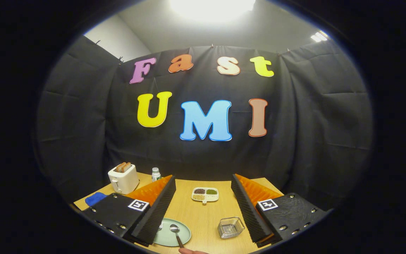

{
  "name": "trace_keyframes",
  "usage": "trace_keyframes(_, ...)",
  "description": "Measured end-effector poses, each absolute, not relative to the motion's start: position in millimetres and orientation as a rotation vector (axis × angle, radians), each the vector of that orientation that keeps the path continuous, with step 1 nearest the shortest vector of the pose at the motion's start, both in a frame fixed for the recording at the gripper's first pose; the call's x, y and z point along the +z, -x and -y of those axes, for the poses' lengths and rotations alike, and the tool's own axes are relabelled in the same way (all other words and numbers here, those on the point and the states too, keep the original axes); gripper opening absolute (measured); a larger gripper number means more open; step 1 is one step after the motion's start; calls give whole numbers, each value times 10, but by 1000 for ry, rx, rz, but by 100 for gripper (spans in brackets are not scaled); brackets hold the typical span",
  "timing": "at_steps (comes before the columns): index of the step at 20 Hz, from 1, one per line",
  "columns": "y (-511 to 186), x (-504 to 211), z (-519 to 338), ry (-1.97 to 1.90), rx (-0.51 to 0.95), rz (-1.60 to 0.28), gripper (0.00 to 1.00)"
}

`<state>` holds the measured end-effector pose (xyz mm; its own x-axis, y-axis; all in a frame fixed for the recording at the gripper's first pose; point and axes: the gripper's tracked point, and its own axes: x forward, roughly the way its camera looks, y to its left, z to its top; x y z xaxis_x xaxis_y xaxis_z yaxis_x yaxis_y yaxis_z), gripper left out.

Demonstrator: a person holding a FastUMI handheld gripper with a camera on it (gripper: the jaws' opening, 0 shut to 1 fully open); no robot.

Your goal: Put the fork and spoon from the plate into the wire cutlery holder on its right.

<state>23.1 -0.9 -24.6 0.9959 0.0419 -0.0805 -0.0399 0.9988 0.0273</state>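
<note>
A pale green plate (183,232) lies on the wooden table between my two fingers, close to the left one. On it rests a spoon (176,233) with its bowl pointing away and its dark handle toward me. A bit of the fork (160,226) peeks out beside the left finger (153,208), mostly hidden. The wire cutlery holder (231,227) stands right of the plate, just inside the right finger (248,208). My gripper (203,197) hangs above the table, open wide, holding nothing.
A white divided dish (205,194) of grains sits farther back in the middle of the table. A white toaster (123,179) with bread, a small bottle (156,174) and a blue cloth (95,198) stand at the far left. A fingertip (192,251) shows at the near edge.
</note>
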Motion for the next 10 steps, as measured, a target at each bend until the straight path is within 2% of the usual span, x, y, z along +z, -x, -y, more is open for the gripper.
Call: trace_keyframes(10,-303,-398,-66,9,52,-107,96)
